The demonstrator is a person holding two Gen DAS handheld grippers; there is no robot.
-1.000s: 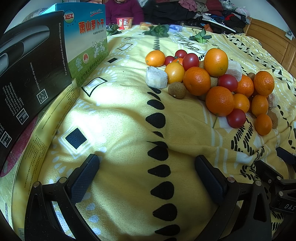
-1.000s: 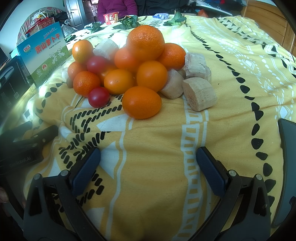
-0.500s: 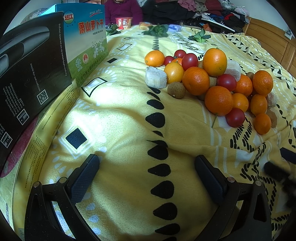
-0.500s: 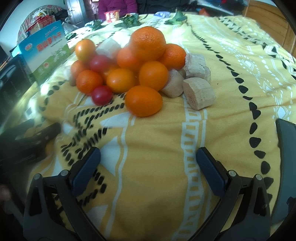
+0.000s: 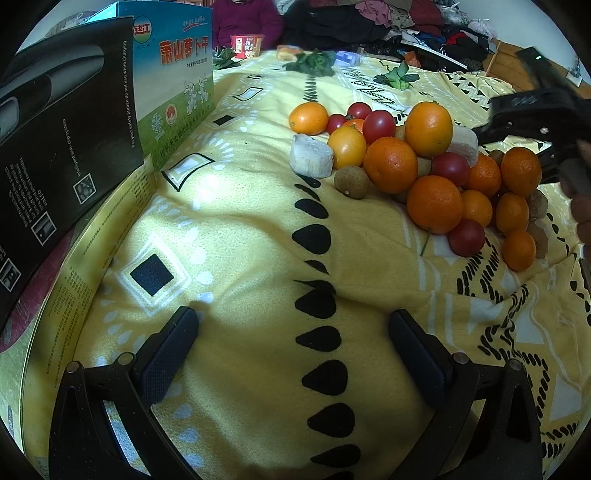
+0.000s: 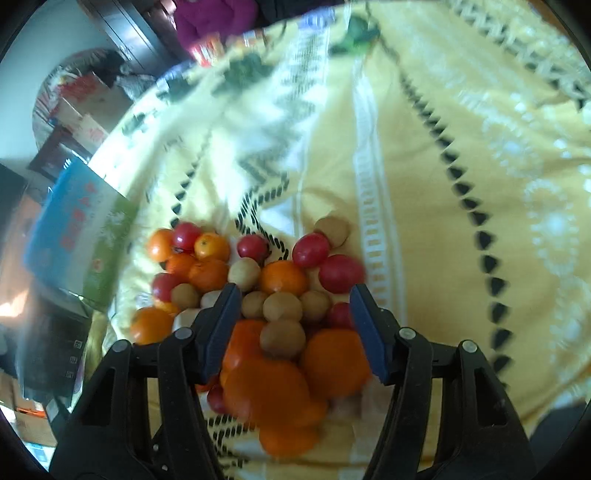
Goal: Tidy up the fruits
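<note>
A heap of oranges (image 5: 391,164), red cherry tomatoes (image 5: 378,123), brown longans (image 5: 351,181) and pale cut chunks (image 5: 310,160) lies on the yellow blanket (image 5: 240,240). My left gripper (image 5: 291,332) hangs open over bare blanket, short of the heap. In the right wrist view my right gripper (image 6: 294,306) hovers above the heap, pointing steeply down, and its jaws are closing. Longans (image 6: 282,306) and oranges (image 6: 266,387) show in the gap below, but the pads press on nothing. In the left wrist view its black body (image 5: 535,110) is at the upper right, held by a hand (image 5: 580,192).
A blue-green carton (image 5: 173,81) and a black box (image 5: 62,122) stand along the blanket's left edge. Green leaves (image 5: 314,62), a red cup (image 5: 246,45) and piled clothes lie at the far end, where a person in a purple top (image 5: 243,18) sits.
My right gripper rose and swung from in front of the heap to above it, looking down, and its jaws narrowed. It moved to the upper right of the left wrist view. My left gripper stayed still.
</note>
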